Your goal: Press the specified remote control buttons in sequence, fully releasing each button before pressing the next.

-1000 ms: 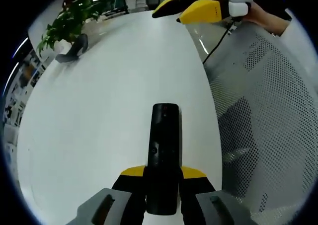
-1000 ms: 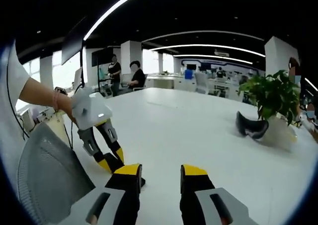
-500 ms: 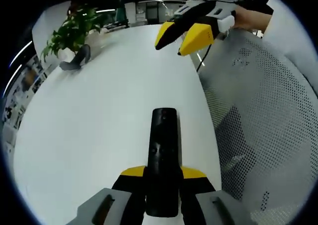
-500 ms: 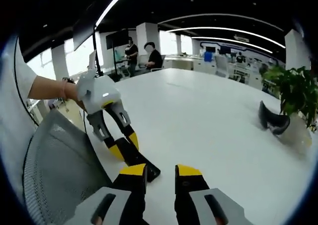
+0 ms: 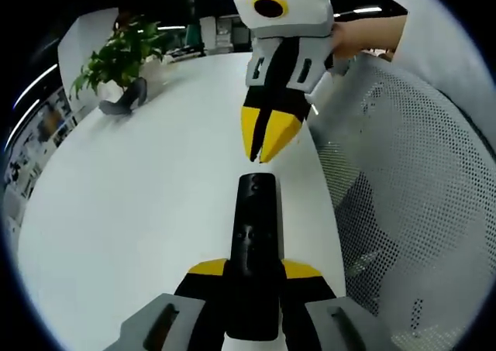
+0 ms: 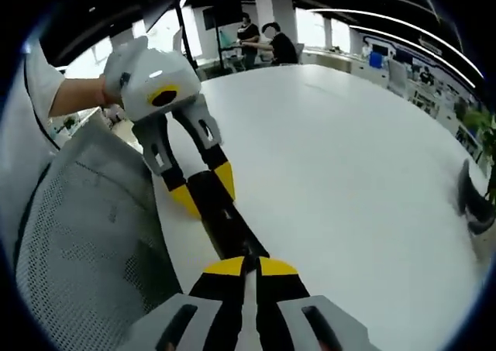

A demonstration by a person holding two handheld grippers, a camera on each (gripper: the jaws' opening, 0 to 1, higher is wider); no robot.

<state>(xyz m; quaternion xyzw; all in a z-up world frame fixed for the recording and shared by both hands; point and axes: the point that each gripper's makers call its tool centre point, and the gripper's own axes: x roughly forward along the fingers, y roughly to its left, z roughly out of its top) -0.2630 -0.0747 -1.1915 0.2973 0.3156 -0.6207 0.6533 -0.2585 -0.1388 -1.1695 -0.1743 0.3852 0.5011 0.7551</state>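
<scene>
A black remote control (image 5: 256,211) sticks out forward over the white table (image 5: 139,204), with my left gripper (image 5: 254,267) shut on its near end. My right gripper (image 5: 262,156) comes down from above with its yellow tips shut together, just beyond the remote's far end. In the right gripper view, the right gripper (image 6: 248,264) is shut over the end of the remote (image 6: 229,227). There the left gripper (image 6: 203,192) clamps the remote's other end. Contact between tips and remote cannot be told.
A grey mesh chair back (image 5: 411,180) stands close along the table's edge. A potted plant (image 5: 116,53) and a black curved object (image 5: 124,103) sit at the far side. People (image 6: 271,41) sit at the table's far end.
My right gripper has shut its jaws and swung down and in toward the remote's far end. The left gripper still holds the remote the same way.
</scene>
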